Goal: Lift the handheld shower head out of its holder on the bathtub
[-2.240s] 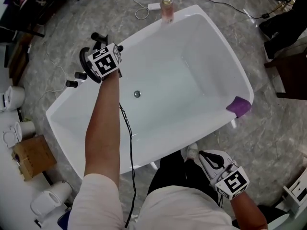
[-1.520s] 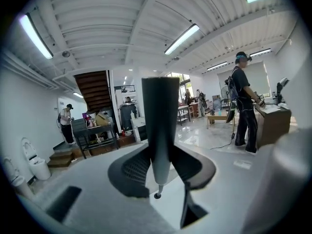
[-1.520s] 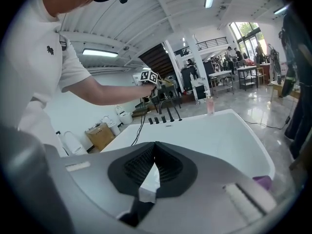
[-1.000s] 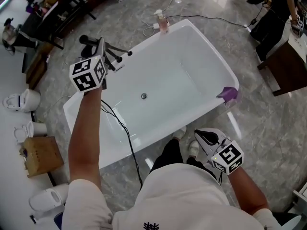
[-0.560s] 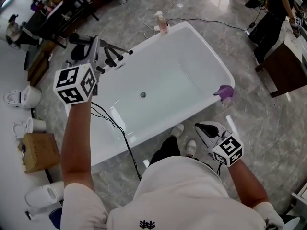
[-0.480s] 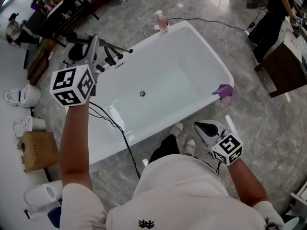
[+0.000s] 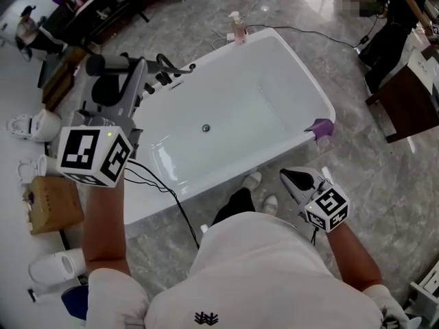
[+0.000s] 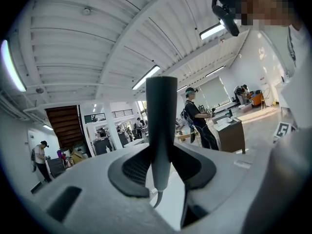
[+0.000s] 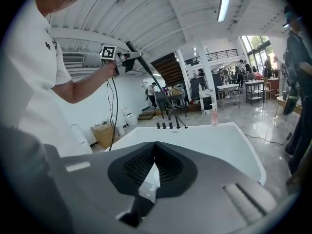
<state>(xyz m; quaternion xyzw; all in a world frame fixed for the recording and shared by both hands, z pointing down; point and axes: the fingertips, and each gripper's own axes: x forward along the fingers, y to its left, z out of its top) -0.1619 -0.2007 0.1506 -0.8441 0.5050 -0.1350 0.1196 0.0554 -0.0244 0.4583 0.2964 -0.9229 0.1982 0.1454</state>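
The dark handheld shower head (image 7: 106,66) is lifted clear of the black taps (image 7: 164,74) on the white bathtub (image 7: 309,70). It is raised over the floor to the left of the tub. My left gripper (image 7: 137,74) is shut on its handle (image 8: 161,126), which stands upright between the pads. In the right gripper view the shower head (image 9: 134,52) shows high on the left, its hose (image 9: 158,89) running down to the taps (image 9: 168,126). My right gripper (image 7: 298,180) hangs near the tub's front right corner, jaws together and empty.
A pink soap bottle (image 7: 238,27) stands on the tub's far rim and a purple thing (image 7: 322,125) hangs on its right corner. A black cable (image 7: 164,184) trails from my left arm. A cardboard box (image 7: 51,204) and white toilets (image 7: 38,125) sit at the left.
My left gripper has risen and swung left, away from the taps, carrying the shower head with it. The right gripper has barely shifted.
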